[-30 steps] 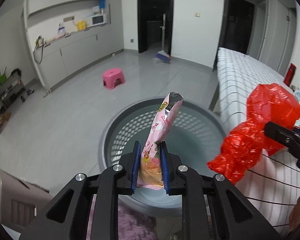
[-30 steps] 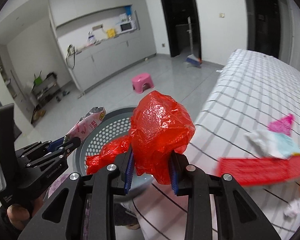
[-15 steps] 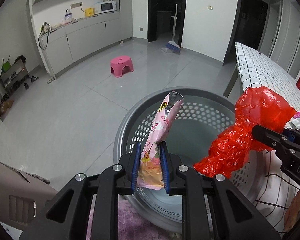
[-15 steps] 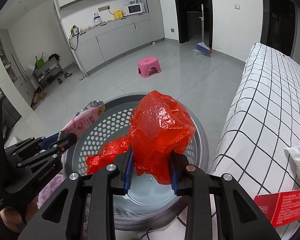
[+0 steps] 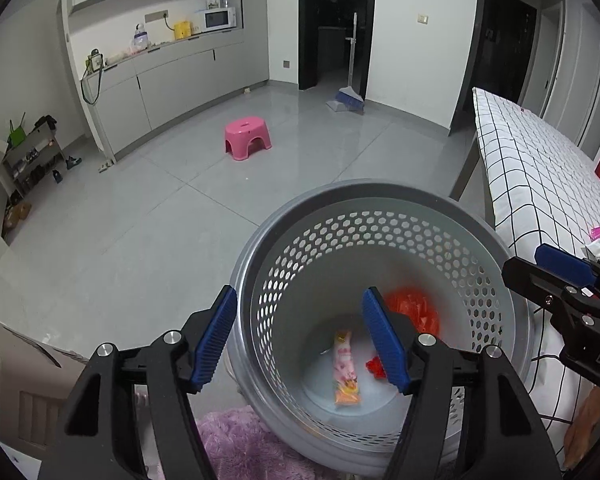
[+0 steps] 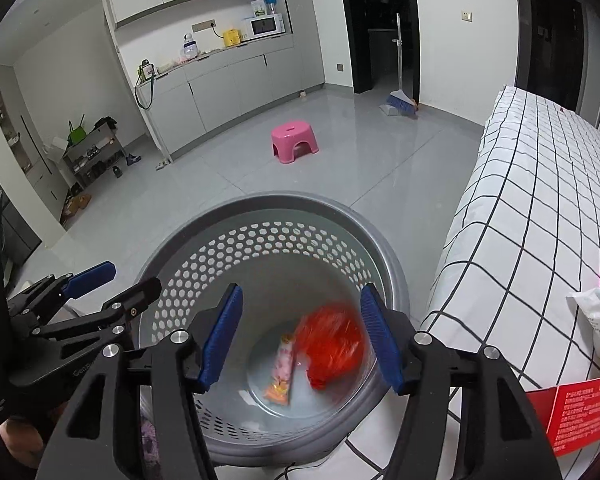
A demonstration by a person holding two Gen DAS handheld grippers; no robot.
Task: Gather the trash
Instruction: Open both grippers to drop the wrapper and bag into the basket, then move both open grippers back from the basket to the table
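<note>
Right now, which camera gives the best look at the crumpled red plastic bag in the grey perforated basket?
The right wrist view: the crumpled red plastic bag shows almost whole, though blurred, between the open fingers. In the left wrist view, the left gripper's finger hides much of it.

The perforated grey basket [image 5: 380, 216] stood open-topped, its mouth unblocked below both spread grippers; the checked bed [image 6: 540, 200] walled off its right side, while bare grey floor [image 5: 140, 220] lay open leftward
</note>
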